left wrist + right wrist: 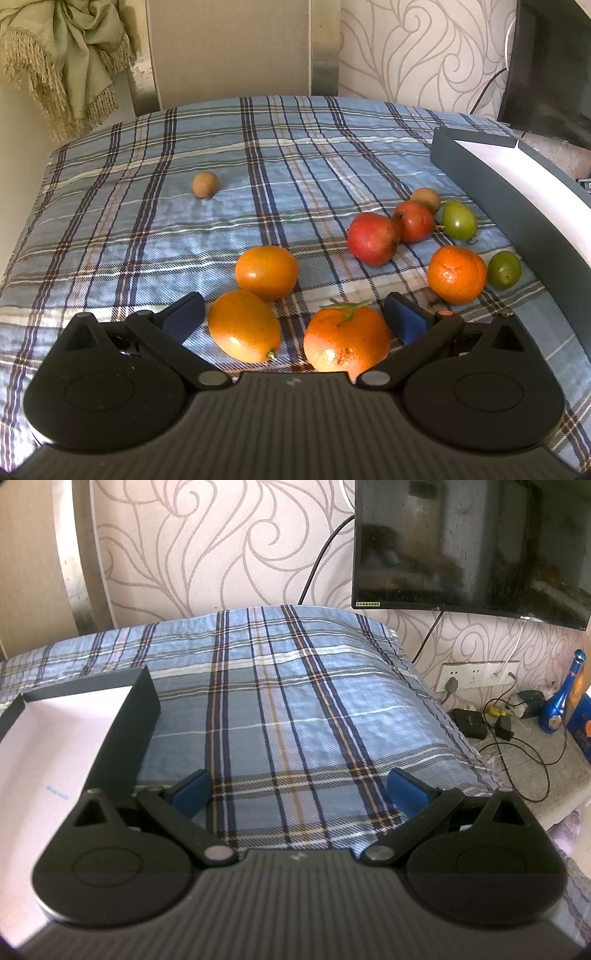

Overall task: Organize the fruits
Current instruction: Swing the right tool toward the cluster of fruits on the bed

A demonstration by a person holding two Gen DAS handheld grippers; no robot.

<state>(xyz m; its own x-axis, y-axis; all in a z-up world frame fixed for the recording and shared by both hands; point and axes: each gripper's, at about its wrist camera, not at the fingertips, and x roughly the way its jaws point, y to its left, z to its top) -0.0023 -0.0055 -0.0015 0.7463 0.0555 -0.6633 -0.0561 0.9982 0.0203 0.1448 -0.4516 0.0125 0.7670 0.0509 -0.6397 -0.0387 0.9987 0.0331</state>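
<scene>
Orange-skinned citrus fruits, four in all, lie loose on the blue plaid cloth [147, 229]; the stemmed, dimpled tangerine [345, 339] and a smooth oval orange [243, 326] sit nearest, between the spread blue pads of the left gripper [293, 321], untouched. Beyond the tangerine lie two red pomegranates [373, 238], two green round fruits [459, 220] and two brown ones. Right of these stands the dark-walled, white-lined box [480, 177], seemingly without fruit inside. The right gripper [299, 794], likewise wide and unladen, hovers beside it. Sorting seems unbegun; next, close on one fruit. Faint blue print inside the box is illegible.
</scene>
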